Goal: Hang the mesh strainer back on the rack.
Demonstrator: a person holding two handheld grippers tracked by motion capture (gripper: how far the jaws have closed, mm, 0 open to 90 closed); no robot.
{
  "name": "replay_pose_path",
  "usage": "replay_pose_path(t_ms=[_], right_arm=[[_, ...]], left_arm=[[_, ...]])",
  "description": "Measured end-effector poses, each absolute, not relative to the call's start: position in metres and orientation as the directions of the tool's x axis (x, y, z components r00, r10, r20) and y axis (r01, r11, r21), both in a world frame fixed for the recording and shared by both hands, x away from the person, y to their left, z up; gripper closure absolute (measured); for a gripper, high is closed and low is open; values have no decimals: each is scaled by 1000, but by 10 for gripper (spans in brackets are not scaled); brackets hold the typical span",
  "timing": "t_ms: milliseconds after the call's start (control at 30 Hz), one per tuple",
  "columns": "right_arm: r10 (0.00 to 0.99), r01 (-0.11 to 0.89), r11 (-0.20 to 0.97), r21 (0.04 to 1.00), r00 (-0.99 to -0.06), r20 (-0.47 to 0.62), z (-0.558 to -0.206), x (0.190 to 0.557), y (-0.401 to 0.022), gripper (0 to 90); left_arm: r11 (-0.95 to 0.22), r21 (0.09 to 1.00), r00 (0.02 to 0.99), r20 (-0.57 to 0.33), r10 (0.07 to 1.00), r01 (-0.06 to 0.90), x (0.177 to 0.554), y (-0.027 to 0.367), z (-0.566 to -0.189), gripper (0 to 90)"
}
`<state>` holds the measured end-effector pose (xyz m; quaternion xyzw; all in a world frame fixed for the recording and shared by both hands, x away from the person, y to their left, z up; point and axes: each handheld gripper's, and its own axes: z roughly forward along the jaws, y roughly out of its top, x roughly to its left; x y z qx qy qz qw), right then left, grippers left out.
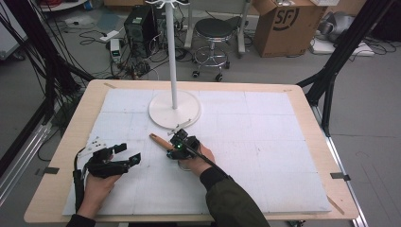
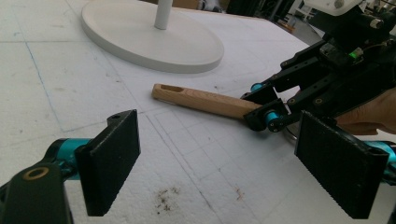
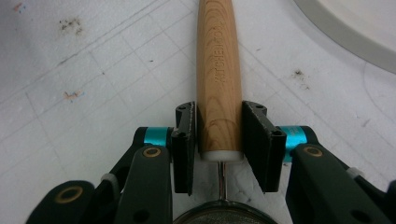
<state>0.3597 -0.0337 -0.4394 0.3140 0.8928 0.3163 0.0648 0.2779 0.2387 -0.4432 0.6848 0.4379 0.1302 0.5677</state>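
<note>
Both jaws of my right gripper [image 3: 218, 140] pressed on the wooden handle [image 3: 218, 70] of a strainer, its mesh rim just visible below them. That handle lay flat on the white foam bench [image 1: 265, 156], near the round stand base [image 1: 175, 109]. My left gripper [image 2: 233, 177] hovered close by, jaws wide with nothing between them.

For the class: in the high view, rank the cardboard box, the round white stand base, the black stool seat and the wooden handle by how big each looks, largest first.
1. Cardboard box, though it is cut off at the top edge.
2. Round white stand base.
3. Black stool seat; it sits farther from the camera, so it looks smaller than it may be.
4. Wooden handle, partly hidden by the right gripper.
</note>
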Motion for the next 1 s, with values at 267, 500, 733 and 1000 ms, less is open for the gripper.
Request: replay_pose_path(t_ms=[267,500,733,1000], right_arm=[[609,504,644,575,-793,14,-437,356,-25,657],[602,529,671,519,-798,36,-432,364,-20,660],[594,535,719,443,-805,9,-427,370,-10,663],[593,546,743,388,-805,-3,-424,373,-3,677]], left_arm=[[26,891,584,-319,747,453,278,237,-444,149],[22,891,584,-316,748,454,277,238,-444,149],[30,890,578,-321,750,454,276,240,-443,149],[31,891,579,-321,749,453,276,239,-443,149]])
